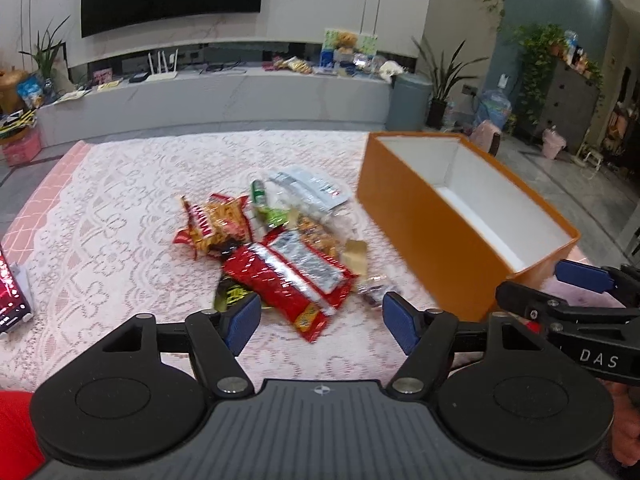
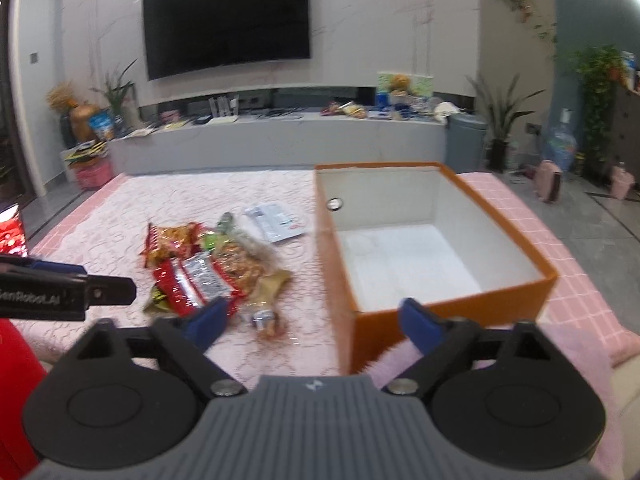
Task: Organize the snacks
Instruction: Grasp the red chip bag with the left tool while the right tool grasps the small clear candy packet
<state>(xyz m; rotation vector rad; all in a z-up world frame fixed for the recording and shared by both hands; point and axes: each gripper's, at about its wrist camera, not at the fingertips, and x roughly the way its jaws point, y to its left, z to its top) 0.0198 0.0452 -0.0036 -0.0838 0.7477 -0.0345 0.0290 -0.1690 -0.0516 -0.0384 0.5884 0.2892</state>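
Snack pile on counter beside orange box, both tools released.

Left wrist: left tool spread, empty, above red snack pack, long axis running far-left to near-right; pile blurred. Right wrist: right tool spread, empty, straddling orange box near corner; box empty.

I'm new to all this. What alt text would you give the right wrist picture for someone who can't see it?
An open right gripper hangs over a lace-covered table, holding nothing. A pile of snack packets lies beside an empty orange box; the left gripper pokes in from the left edge.
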